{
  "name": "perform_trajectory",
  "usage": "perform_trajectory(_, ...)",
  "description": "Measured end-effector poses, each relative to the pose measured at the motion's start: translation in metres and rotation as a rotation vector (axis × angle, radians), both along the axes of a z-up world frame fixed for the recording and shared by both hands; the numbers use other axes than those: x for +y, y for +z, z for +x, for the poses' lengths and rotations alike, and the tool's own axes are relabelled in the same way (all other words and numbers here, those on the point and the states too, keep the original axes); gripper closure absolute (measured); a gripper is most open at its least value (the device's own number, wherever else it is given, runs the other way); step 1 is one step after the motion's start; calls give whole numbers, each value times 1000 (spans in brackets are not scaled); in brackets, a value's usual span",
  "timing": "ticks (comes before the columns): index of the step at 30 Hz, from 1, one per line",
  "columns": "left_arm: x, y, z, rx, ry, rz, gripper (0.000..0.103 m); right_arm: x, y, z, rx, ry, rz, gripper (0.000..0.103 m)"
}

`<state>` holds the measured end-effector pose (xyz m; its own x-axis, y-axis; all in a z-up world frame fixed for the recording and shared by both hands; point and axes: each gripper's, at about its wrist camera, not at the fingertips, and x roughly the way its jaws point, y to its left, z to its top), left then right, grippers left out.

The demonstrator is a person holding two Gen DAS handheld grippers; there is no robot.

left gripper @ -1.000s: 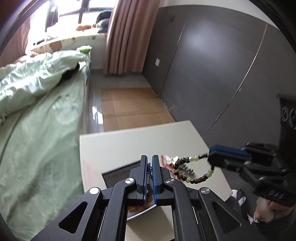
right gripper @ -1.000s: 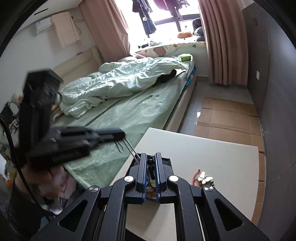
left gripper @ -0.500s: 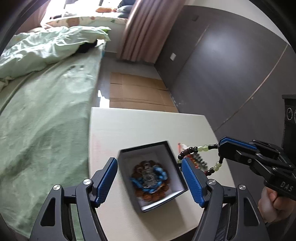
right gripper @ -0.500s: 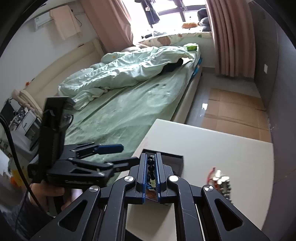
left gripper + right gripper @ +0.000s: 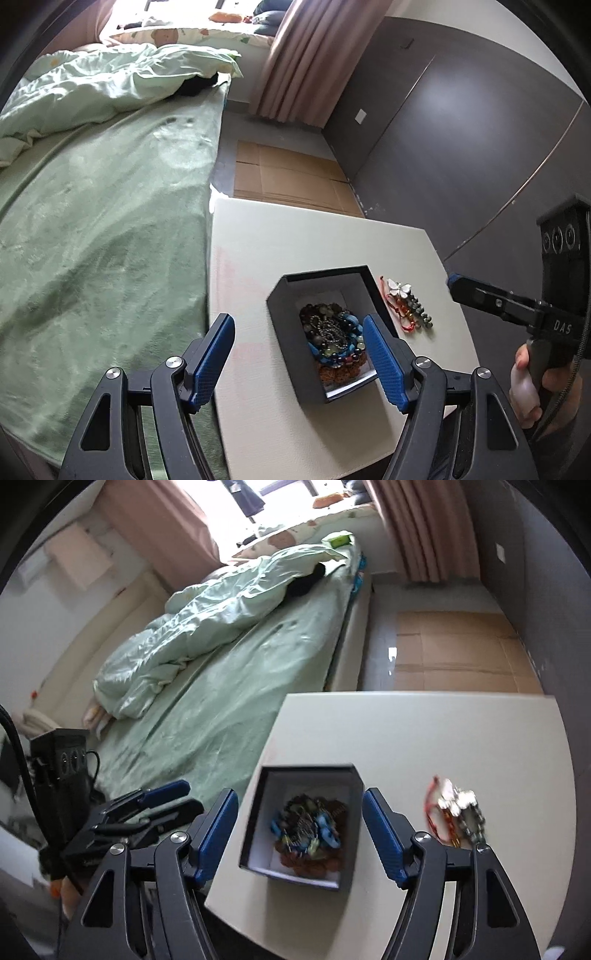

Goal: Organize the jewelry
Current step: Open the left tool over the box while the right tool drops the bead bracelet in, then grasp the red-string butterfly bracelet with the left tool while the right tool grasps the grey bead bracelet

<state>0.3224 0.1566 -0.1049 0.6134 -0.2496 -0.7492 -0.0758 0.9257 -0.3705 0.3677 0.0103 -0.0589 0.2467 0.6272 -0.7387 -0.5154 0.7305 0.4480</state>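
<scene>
Both pairs of tongs are spread wide with nothing between their blue pads: the left gripper (image 5: 298, 354) and the right gripper (image 5: 300, 830) each hang above the black rectangular jewelry box (image 5: 286, 325), touching nothing. The box sits on the white table (image 5: 295, 243), its long axis running away from the near edge, with a heap of beaded bracelets (image 5: 334, 341) inside. Just beside its right wall lie 2 more pieces (image 5: 406, 306), a red cord and a white-and-grey beaded strand, lengthwise along the box.

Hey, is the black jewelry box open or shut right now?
Open. The black jewelry box has no lid on it, and both views look straight down onto a heap of beaded bracelets inside; no lid shows anywhere on the table.
</scene>
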Motion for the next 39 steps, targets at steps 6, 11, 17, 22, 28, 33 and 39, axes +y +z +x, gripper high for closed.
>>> perform_trajectory(6, -26, 1, 8, -13, -50, -11, 30, -55, -5, -7, -8, -93, -6, 33)
perform_trajectory(11, -53, 5, 16, -19, -103, 6, 30, -91, -4, -9, -8, -152, -13, 33)
perform_trajectory(17, -86, 10, 28, -22, -173, 42, 30, -121, -14, -10, 13, -207, -10, 33)
perform_trajectory(22, -113, 5, 43, 19, -245, 68, 30, -149, -27, -13, 30, -266, -8, 33)
perform_trajectory(28, -144, -2, 63, 55, -308, 125, 37, -171, -52, -7, 64, -292, -17, 33)
perform_trajectory(33, -162, -14, 76, 109, -326, 152, 54, -170, -69, -2, 71, -259, -29, 40)
perform_trajectory(39, -175, -20, 94, 149, -340, 181, 59, -155, -84, 10, 67, -200, -45, 46)
